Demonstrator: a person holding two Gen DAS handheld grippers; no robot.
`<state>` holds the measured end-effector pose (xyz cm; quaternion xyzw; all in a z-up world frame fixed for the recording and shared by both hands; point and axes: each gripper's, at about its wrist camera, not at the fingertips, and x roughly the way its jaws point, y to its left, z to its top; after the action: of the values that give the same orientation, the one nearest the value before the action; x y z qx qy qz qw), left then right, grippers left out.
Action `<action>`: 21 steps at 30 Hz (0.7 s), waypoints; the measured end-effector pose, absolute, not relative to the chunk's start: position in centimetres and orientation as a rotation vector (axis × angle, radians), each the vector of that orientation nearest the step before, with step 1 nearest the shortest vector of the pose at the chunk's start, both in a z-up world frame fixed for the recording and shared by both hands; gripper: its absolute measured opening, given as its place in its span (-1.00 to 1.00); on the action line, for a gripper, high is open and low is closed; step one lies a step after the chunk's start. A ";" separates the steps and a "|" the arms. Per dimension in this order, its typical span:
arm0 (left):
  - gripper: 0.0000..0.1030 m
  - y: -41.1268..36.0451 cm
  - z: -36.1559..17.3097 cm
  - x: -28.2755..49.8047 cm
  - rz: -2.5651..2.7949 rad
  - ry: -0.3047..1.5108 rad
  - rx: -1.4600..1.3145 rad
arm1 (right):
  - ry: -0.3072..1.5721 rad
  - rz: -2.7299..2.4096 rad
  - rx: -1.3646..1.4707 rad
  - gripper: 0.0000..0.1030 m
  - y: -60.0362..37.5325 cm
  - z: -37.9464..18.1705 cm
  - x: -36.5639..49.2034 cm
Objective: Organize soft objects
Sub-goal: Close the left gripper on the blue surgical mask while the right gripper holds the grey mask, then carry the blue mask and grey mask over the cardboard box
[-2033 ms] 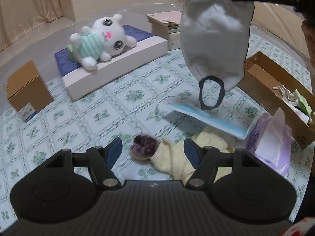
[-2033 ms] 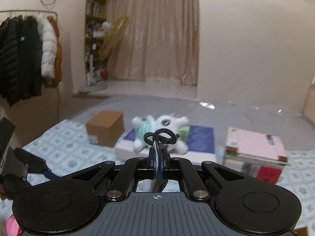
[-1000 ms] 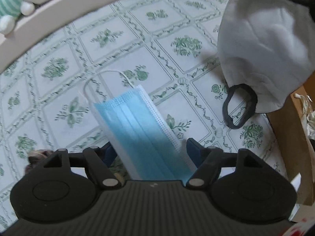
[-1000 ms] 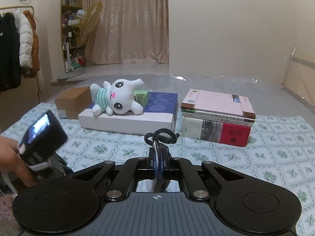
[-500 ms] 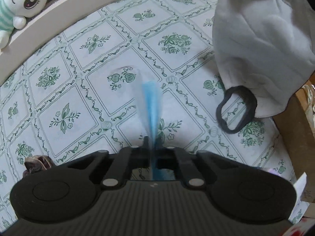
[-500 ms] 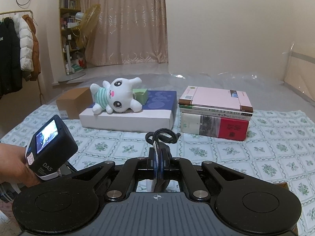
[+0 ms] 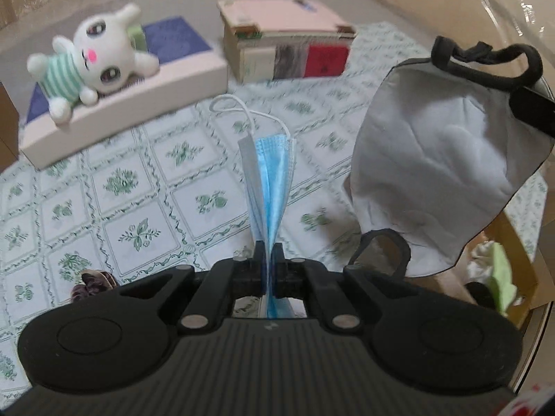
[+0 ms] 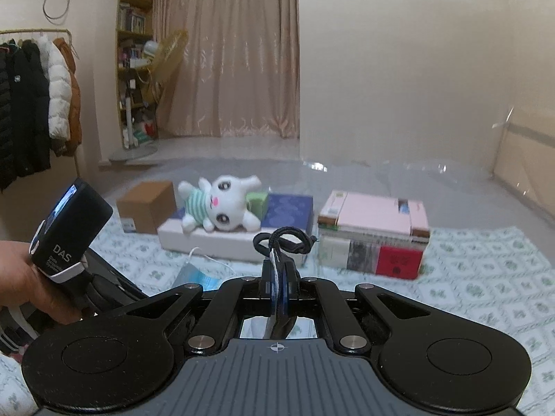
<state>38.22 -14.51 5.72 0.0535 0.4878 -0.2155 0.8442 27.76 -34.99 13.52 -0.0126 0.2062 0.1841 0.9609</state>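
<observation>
The left tongs (image 7: 267,260) are pressed together on the blue mask (image 7: 269,180). They have just been closing, and the mask is squeezed flat between them. It sticks out straight ahead of the left tongs, lifted clear of the flowery cloth (image 7: 138,208), with its white loop (image 7: 236,107) at the far end.

The right tongs (image 8: 279,286) are pressed together too. They pinch the top edge of the grey mask (image 7: 440,180), and its black loop (image 8: 284,241) curls just above them. The grey mask hangs down below them, to the right of the left tongs.

I think this is the picking-up step. Both masks are held in the air and not yet put away.

An open brown box (image 7: 517,260) sits to the right of the left tongs, under the hanging grey mask. Soft bits are already in it, so it looks like the place for the masks. That is only my guess.

Next, each mask should be carried over the box and let go. The tongs should spread only when the mask hangs right over the opening. Masks are floppy and light, so they could flop over the box wall or catch on the tongs by a loop.

The toy bunny (image 7: 93,59) lies on a flat box far ahead of the left tongs.
</observation>
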 end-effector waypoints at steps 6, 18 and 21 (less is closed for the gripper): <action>-0.97 -15.2 9.1 34.9 -0.463 0.976 0.117 | 0.379 0.349 -0.033 -0.93 -35.8 16.4 24.2; -0.97 -17.4 12.9 27.1 -0.489 0.903 0.087 | 0.356 0.277 -0.029 -0.93 -38.5 18.7 16.8; -0.97 -18.2 13.4 25.5 -0.512 0.892 0.082 | 0.357 0.248 -0.026 -0.93 -39.7 18.8 15.4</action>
<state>25.50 -18.21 13.42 0.0392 0.4264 -0.2448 0.8699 15.39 -39.74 18.82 -0.0130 0.1773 0.1231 0.9763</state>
